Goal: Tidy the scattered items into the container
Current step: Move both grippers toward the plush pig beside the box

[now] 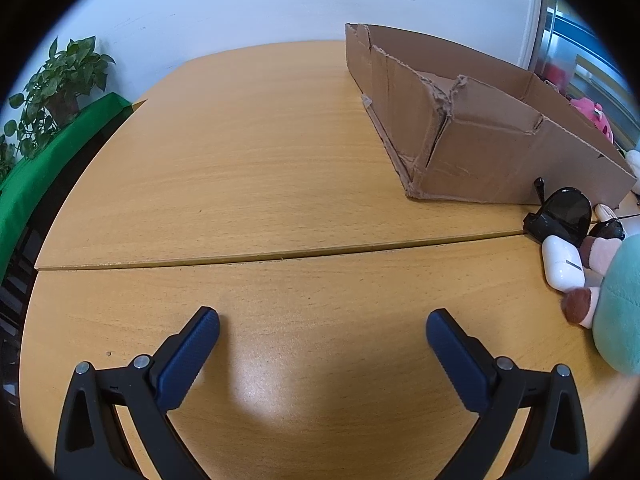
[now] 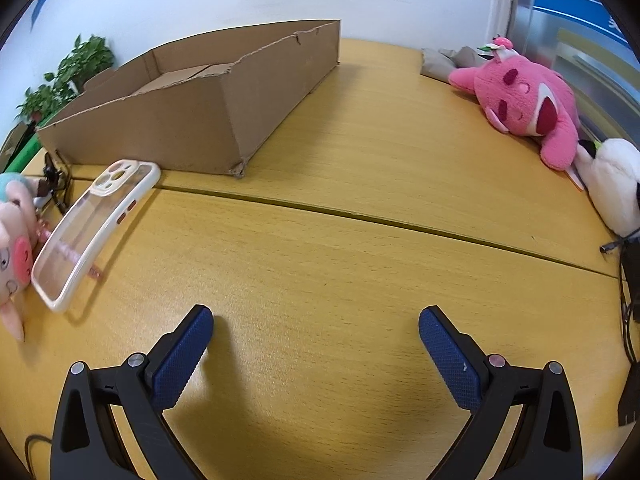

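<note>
Right tool (image 2: 316, 326) gapes; only its view shows phone case (image 2: 96, 232).

1. The left tool (image 1: 322, 326) sits low over the wooden bench (image 1: 248, 168), its blue-padded jaws spread wide with only bare wood between them.
2. Far right, a torn cardboard box (image 1: 472, 148) stands open-topped on the bench.
3. Just near the box's front corner lie black sunglasses (image 1: 566, 210), and a white earbud case (image 1: 562, 264) touches them on the near side.
4. A teal plush toy (image 1: 618, 304) crowds the right edge, its brown-tipped limbs beside the case.
5. A pink plush (image 1: 596, 116) peeks from behind the box.
6. Far left, a leafy potted plant (image 1: 60, 84) stands on a green cloth (image 1: 48, 160).
</note>
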Available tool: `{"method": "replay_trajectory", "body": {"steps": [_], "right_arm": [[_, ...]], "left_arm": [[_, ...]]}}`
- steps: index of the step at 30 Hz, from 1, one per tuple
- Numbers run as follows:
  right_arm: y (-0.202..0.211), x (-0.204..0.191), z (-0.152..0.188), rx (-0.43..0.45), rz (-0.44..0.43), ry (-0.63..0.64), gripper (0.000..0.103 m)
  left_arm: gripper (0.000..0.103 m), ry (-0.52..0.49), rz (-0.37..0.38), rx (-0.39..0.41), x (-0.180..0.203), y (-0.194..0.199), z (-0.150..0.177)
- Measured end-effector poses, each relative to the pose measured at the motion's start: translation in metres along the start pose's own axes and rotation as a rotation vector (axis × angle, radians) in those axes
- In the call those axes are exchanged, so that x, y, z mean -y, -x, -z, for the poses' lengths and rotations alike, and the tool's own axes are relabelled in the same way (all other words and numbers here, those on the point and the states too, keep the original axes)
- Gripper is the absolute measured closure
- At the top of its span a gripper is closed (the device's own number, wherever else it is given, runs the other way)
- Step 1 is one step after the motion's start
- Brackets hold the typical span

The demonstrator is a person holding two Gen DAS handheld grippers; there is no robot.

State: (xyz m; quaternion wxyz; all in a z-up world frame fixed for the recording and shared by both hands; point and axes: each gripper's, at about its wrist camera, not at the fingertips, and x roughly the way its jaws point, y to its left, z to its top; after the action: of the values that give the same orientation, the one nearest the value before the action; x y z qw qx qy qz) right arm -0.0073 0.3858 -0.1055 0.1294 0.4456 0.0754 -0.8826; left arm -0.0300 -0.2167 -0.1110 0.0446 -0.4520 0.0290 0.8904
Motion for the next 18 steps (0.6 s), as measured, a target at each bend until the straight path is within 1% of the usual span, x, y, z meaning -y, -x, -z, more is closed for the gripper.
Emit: {"method": "replay_trajectory", "body": {"steps": [2, 4, 5, 7, 9, 10, 12, 14, 17, 18], "right_arm": [[-0.002, -0.001, -0.003, -0.005, 0.007, -0.012, 0.0], [-0.001, -0.003, -0.002, -0.007, 0.02, -0.027, 0.0], [0.0, -0.003, -0.002, -0.011, 0.027, -0.038, 0.0], [0.001, -0.006, -0.001, -0.034, 0.034, -0.051, 0.0], [0.002, -0.01, -0.003, -0.065, 0.028, -0.051, 0.0], [0.006, -0.015, -0.006, -0.057, 0.024, -0.047, 0.0], [0.023, -0.029, -0.013, 0.0, 0.008, -0.025, 0.0], [0.046, -0.047, -0.023, 0.075, -0.024, 0.007, 0.0], [0.086, -0.079, -0.037, 0.184, -0.086, 0.059, 0.0], [0.097, -0.091, -0.039, 0.213, -0.109, 0.079, 0.0]], "left_arm": [[0.0, 0.001, -0.014, 0.005, 0.009, 0.007, 0.009], [0.0, -0.024, -0.026, 0.018, 0.021, 0.015, 0.014], [0.0, -0.043, -0.017, 0.031, 0.03, 0.023, 0.017], [0.0, -0.06, 0.034, 0.073, 0.046, 0.043, 0.02], [0.0, -0.052, 0.109, 0.127, 0.061, 0.068, 0.018], [0.0, -0.041, 0.145, 0.153, 0.069, 0.081, 0.016], [0.0, -0.033, 0.206, 0.197, 0.085, 0.103, 0.009], [0.0, -0.029, 0.284, 0.233, 0.1, 0.123, 0.003], [0.0, 0.008, 0.484, 0.222, 0.117, 0.134, -0.01], [0.0, 0.011, 0.536, 0.218, 0.124, 0.134, -0.014]]}}
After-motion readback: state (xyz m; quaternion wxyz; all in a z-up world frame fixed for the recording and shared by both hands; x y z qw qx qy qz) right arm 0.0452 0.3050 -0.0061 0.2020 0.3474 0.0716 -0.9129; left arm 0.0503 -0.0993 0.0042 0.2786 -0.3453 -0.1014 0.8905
